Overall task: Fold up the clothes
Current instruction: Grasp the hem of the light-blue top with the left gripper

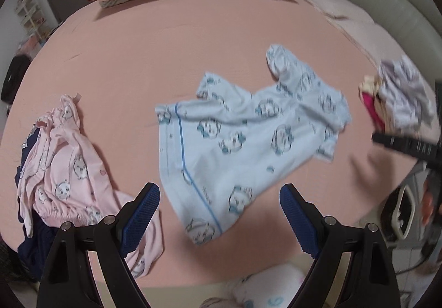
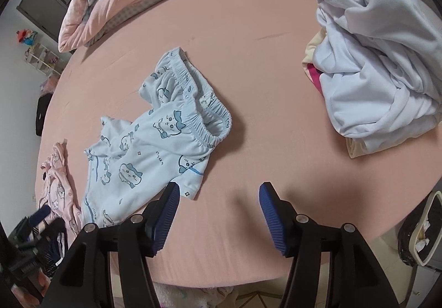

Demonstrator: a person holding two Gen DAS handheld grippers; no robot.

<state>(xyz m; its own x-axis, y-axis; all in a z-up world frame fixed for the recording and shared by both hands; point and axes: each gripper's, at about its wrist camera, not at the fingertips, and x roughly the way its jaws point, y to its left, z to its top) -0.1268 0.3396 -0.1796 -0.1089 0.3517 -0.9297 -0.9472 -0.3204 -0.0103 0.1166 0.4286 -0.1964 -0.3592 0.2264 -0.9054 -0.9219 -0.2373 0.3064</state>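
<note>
While both grippers hover spread wide and empty over the bed (image 2: 262, 64), the blue shorts (image 1: 243, 139) lie crumpled mid-sheet, ahead of the left gripper (image 1: 219, 214) between its fingers, and ahead-left of the right gripper (image 2: 218, 214), hem near its left finger. Pink clothes (image 1: 63, 169) lie left, a white pile (image 2: 381, 59) right.
</note>
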